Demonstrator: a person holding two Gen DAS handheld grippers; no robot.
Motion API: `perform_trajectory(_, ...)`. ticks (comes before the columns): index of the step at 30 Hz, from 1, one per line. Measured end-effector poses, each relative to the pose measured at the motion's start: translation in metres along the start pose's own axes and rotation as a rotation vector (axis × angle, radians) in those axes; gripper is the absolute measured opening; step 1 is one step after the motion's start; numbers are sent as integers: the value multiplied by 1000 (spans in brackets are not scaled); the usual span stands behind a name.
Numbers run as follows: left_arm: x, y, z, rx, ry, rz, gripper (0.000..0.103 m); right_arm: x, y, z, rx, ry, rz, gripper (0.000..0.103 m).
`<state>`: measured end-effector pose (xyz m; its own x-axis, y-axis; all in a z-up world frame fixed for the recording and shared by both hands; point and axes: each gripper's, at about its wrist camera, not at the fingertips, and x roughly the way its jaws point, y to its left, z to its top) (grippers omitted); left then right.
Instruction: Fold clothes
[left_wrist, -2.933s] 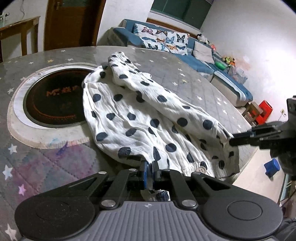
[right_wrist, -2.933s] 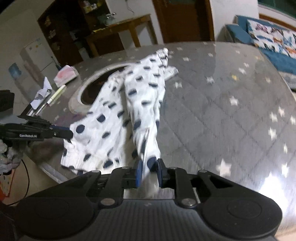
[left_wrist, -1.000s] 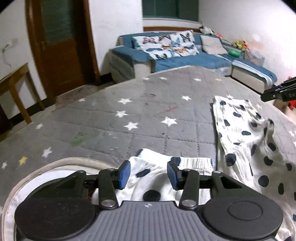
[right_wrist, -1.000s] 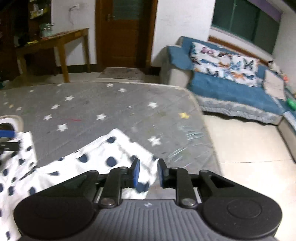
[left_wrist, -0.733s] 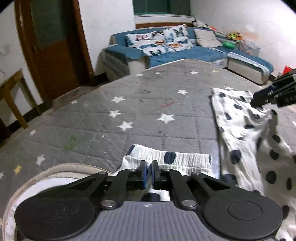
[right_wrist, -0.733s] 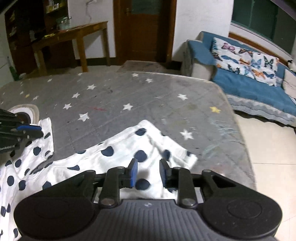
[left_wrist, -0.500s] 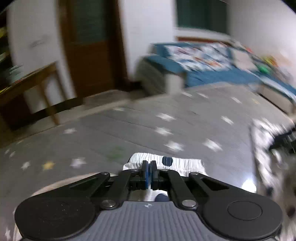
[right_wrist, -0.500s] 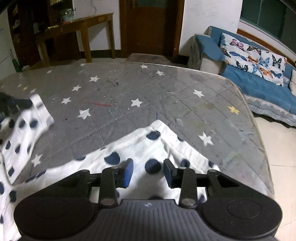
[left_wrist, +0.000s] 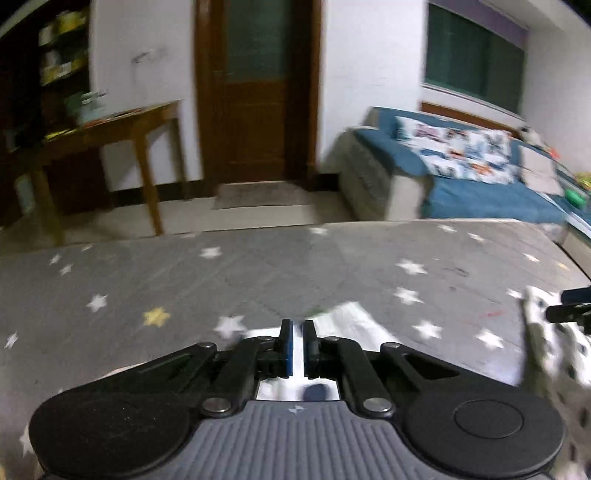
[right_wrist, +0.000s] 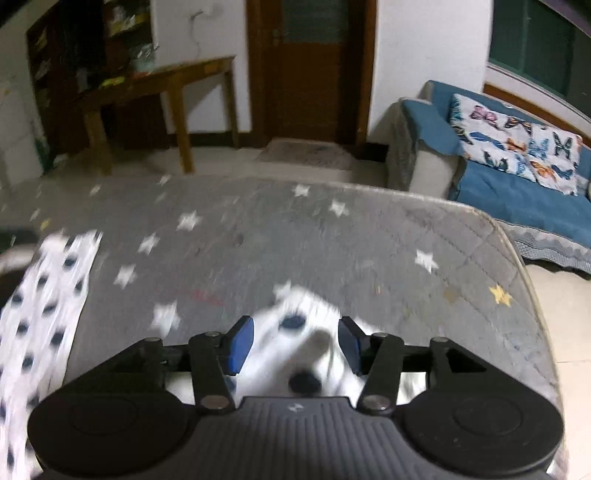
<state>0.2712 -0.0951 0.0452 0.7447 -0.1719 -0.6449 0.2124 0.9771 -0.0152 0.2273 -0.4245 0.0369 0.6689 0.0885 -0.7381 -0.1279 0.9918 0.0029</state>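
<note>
A white garment with dark polka dots lies on the grey star-patterned table cover (right_wrist: 351, 236). In the right wrist view one corner of the garment (right_wrist: 295, 314) sits under my right gripper (right_wrist: 295, 343). Its blue pads are wide apart and hold nothing. Another strip of the same cloth (right_wrist: 48, 295) runs down the left side, blurred. My left gripper (left_wrist: 294, 345) has its pads almost together, with white fabric in the narrow slit. A fold of the garment (left_wrist: 347, 321) shows just beyond its tips. The right gripper's fingertips (left_wrist: 569, 310) show at the right edge of the left wrist view.
The table's rounded edge (right_wrist: 524, 280) drops to a tiled floor on the right. Beyond it stand a blue sofa (right_wrist: 509, 184) with butterfly cushions, a wooden side table (right_wrist: 166, 85) and a brown door (left_wrist: 255, 92). Both views are blurred by motion.
The right gripper's jaws have spread wider and let go of the garment corner. The left gripper shut on a cloth edge and swung left with it.
</note>
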Motion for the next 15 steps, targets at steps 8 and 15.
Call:
perform_trajectory(8, 18, -28, -8, 74, 66, -72, 7, 11, 4, -7, -16, 33, 17, 55)
perform_trajectory(15, 28, -40, -9, 95, 75, -76, 8, 32, 2, 11, -8, -15, 35, 60)
